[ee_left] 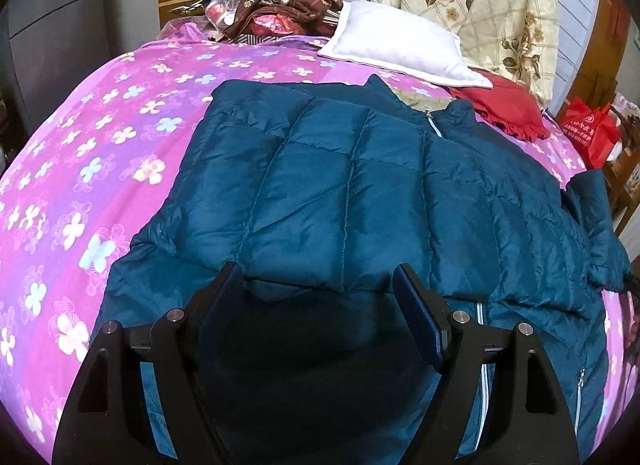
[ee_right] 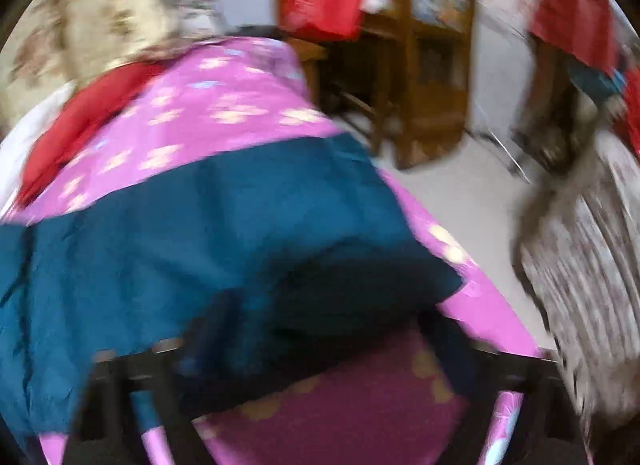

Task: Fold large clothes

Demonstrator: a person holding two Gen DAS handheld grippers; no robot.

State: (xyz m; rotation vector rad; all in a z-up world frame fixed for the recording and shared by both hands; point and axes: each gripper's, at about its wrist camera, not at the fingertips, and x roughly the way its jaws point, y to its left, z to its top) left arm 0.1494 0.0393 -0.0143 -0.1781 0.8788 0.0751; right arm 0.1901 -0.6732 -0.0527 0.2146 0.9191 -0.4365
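We have 2 views, each a fisheye mounted behind a gripper's fingers and tilted down at the bed. The left wrist view sits close over the teal jacket (ee_left: 352,193), facing the white pillow (ee_left: 400,51) and floral quilt (ee_left: 480,5) at the far end, its black fingers (ee_left: 420,321) framing the bottom. The right wrist view, heavily blurred, looks across the bed's corner toward a wooden shelf (ee_right: 432,57) and the floor. We see the jacket (ee_right: 200,233), the pink flowered sheet (ee_left: 100,145) (ee_right: 224,105) and the red cloth (ee_left: 504,105) (ee_right: 80,113) in both.
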